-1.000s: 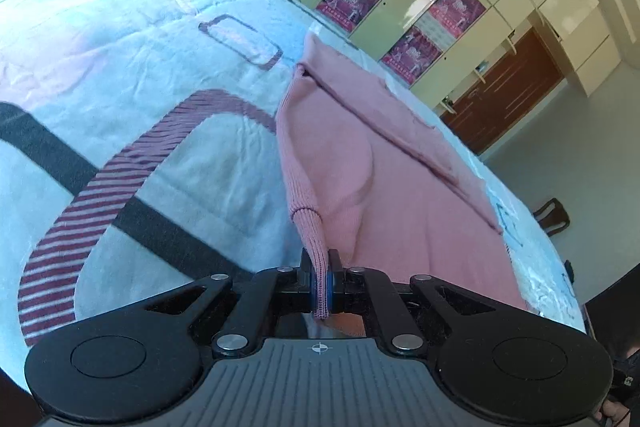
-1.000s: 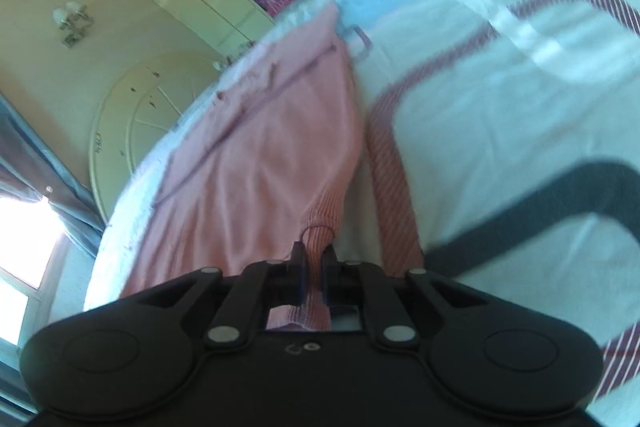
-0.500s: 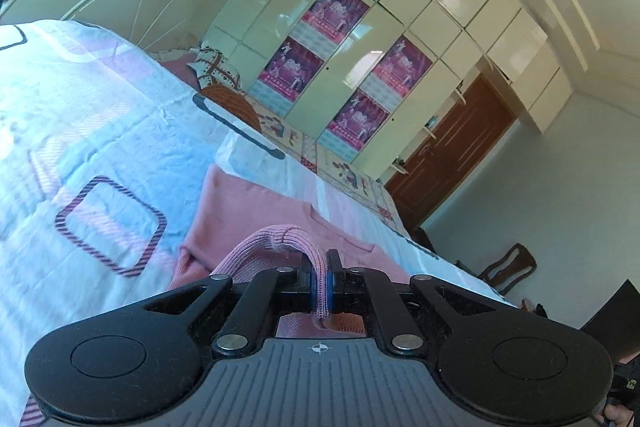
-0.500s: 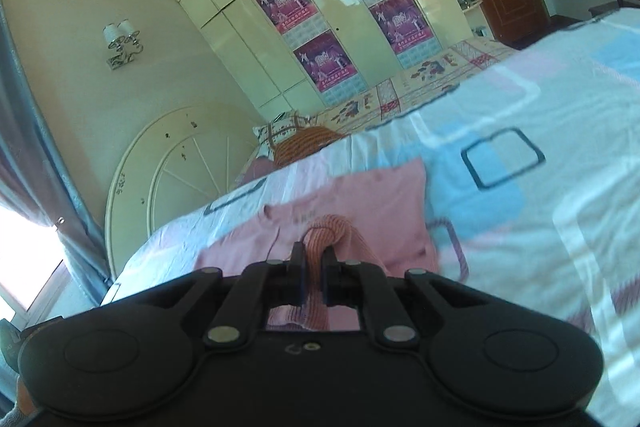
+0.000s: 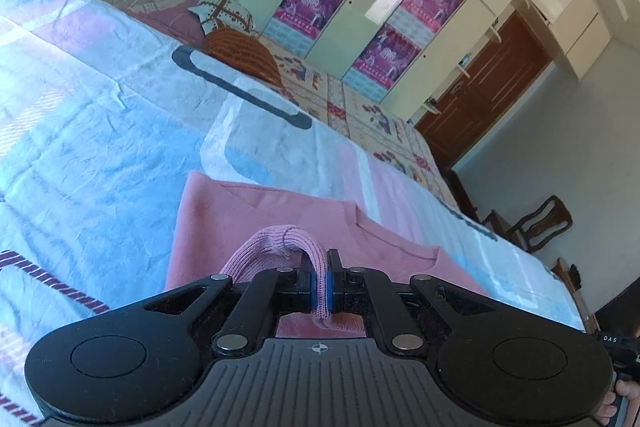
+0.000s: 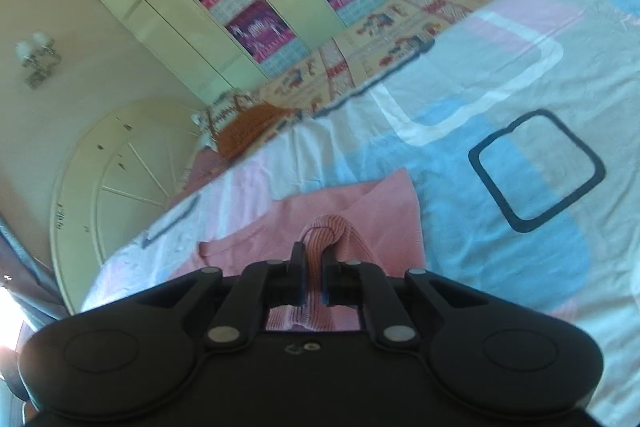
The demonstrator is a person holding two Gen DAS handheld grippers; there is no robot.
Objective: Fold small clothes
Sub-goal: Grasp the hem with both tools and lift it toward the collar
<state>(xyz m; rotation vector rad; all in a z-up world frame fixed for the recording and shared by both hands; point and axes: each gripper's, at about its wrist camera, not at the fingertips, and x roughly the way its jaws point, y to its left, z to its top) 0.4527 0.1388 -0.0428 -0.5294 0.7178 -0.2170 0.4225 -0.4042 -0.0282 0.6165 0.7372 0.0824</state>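
Both grippers, left point(image 5: 320, 281) and right point(image 6: 314, 277), pinching the pink top's point(image 5: 224, 215) hem, have carried it toward twelve o'clock (first fold almost done).

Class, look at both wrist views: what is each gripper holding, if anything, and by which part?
Both hold the pink sweater. The left gripper and the right gripper are each shut on a bunched piece of its ribbed edge band.
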